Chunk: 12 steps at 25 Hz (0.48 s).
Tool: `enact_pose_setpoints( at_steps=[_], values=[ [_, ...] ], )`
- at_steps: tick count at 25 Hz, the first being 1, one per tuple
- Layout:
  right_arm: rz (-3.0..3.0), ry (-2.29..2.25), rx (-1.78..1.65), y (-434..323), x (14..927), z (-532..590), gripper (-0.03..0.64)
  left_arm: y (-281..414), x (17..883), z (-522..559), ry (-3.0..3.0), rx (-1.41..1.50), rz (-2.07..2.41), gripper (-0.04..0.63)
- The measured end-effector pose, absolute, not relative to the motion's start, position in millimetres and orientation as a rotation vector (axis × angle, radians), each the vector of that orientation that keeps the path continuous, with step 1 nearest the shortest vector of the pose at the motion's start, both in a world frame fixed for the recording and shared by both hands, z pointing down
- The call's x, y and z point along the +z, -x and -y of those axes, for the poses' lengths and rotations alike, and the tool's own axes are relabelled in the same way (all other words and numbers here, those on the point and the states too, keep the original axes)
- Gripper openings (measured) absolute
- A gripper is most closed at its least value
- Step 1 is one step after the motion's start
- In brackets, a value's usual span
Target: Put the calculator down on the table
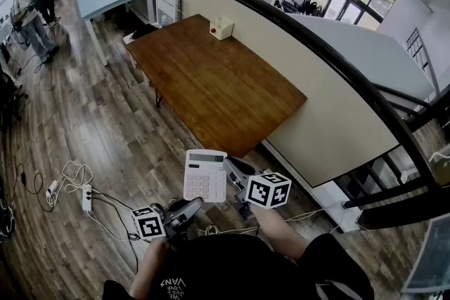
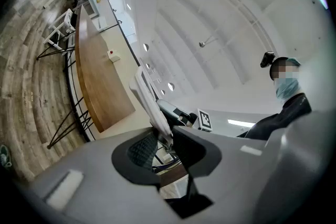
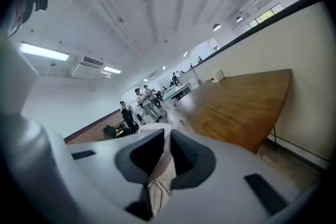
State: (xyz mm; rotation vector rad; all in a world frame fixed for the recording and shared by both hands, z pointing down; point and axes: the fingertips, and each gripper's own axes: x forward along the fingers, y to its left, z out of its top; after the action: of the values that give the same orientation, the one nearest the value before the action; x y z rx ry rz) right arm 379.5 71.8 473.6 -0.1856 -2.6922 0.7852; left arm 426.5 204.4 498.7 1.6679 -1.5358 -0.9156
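A white calculator (image 1: 205, 175) hangs in the air just short of the near corner of the brown wooden table (image 1: 211, 81), keys facing up. My left gripper (image 1: 197, 201) is shut on its lower edge and my right gripper (image 1: 230, 172) is shut on its right edge. The left gripper view has the calculator (image 2: 147, 97) edge-on, rising out of the left gripper (image 2: 161, 141) between its dark pads. A thin white edge of the calculator (image 3: 161, 173) is pinched in the right gripper (image 3: 164, 152), with the table (image 3: 236, 105) stretching ahead.
A small white box with a red button (image 1: 221, 27) sits at the table's far end. A cream partition wall (image 1: 302, 81) runs along the table's right side. A power strip and cables (image 1: 86, 199) lie on the wooden floor at left. People (image 1: 28, 10) stand far off.
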Motion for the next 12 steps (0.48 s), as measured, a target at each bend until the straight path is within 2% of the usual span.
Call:
enact_pose_setpoints(
  at_steps=[6, 12],
  values=[
    [2.694, 0.199, 0.777, -369.5, 474.4, -71.8, 0.048, -415.6, 500.9, -204.0, -1.665, -0.932, 1.535, 0.095],
    [2.712, 0.189, 0.788, -332.6, 471.6, -77.3, 0.048, -375.2, 500.8, -210.2, -1.677, -0.947, 1.491, 0.095]
  ],
)
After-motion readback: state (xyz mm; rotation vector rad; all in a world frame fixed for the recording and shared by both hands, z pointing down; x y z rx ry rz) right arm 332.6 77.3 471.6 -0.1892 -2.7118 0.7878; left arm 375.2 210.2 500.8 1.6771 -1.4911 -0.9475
